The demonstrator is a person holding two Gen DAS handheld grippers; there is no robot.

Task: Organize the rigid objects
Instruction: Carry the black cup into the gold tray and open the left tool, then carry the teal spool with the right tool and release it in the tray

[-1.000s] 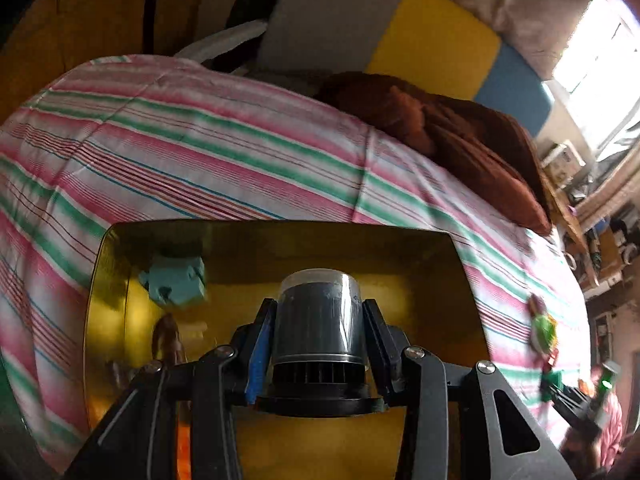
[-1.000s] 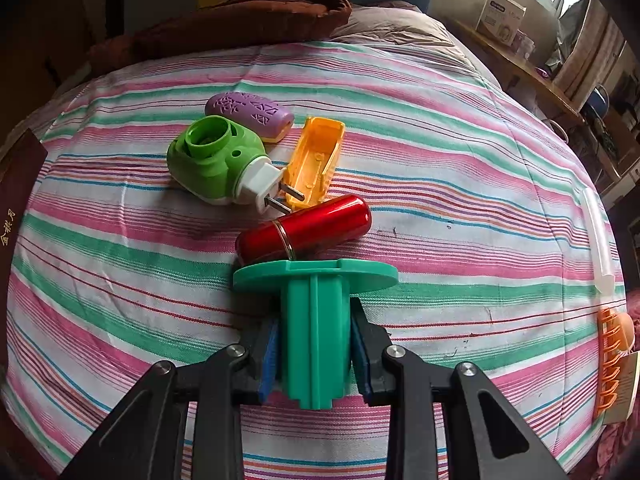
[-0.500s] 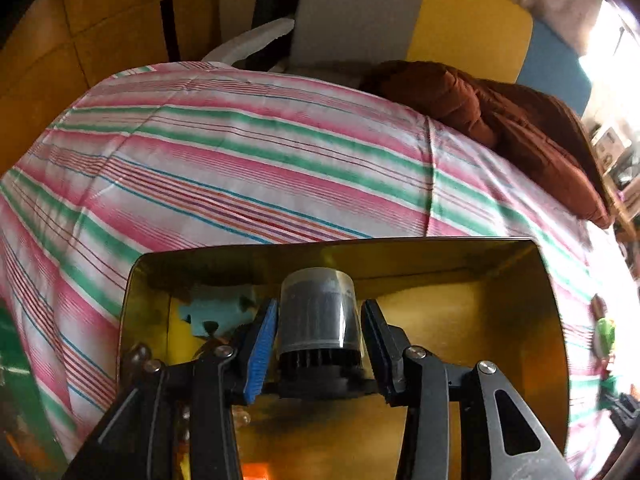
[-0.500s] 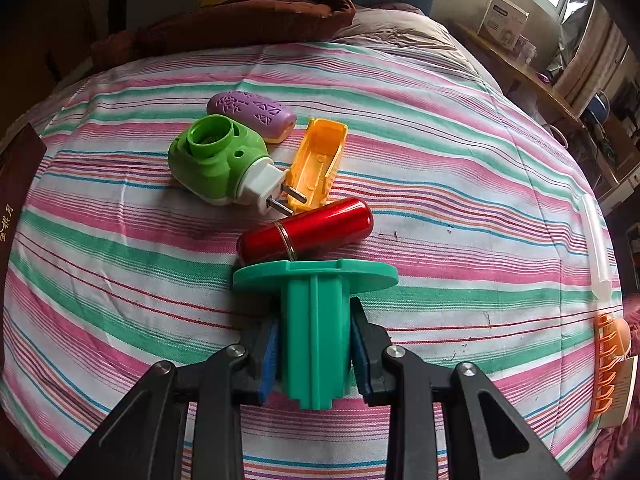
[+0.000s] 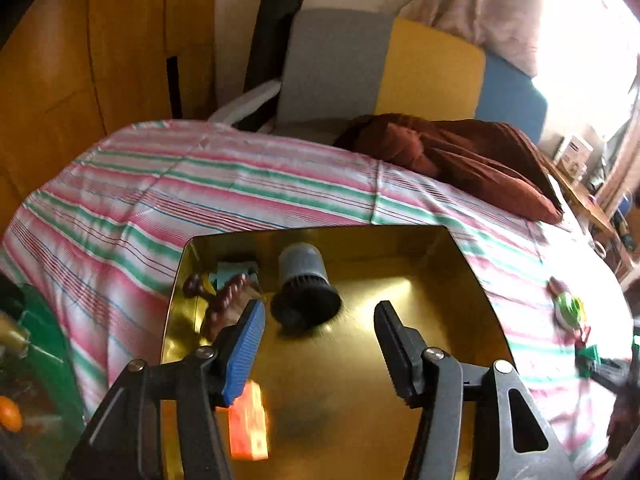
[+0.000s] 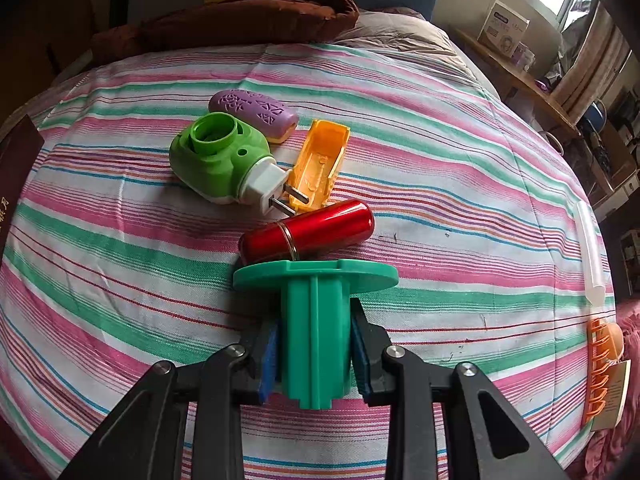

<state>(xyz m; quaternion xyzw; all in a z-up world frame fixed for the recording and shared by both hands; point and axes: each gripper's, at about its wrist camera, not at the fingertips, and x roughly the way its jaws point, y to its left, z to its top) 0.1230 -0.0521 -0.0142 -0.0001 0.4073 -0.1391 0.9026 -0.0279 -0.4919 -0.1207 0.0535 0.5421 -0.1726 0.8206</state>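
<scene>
Striped bed [image 6: 440, 168], the support for all the loose items, which lie spread on it for sorting. Gold tin [image 5: 452, 264], the collecting container, sits on the bed near its left edge, open side up so that pieces can be dropped in from above. Contents: a dark cylindrical part with a black flanged base [image 5: 304, 288], lying tilted toward the far wall; a string of brown beads [image 5: 224, 300] and a pale blue piece [image 5: 236, 270] in the far left corner; an orange block [image 5: 248, 428] at the near side, blurred. Left hand-held gripper [image 5: 320, 344], above the tin, its jaws having just been opening; they stand apart with nothing between them, the cylindrical part lying free just beyond the tips. Right hand-held gripper [image 6: 314, 352], clamped on the stem of a green flanged piece [image 6: 316, 312], held above the bed, probably next for the tin. Unsorted on the bed: green plug-in device [image 6: 216, 160], red cylinder [image 6: 308, 232], orange open case [image 6: 320, 164], purple oval case [image 6: 254, 114].
</scene>
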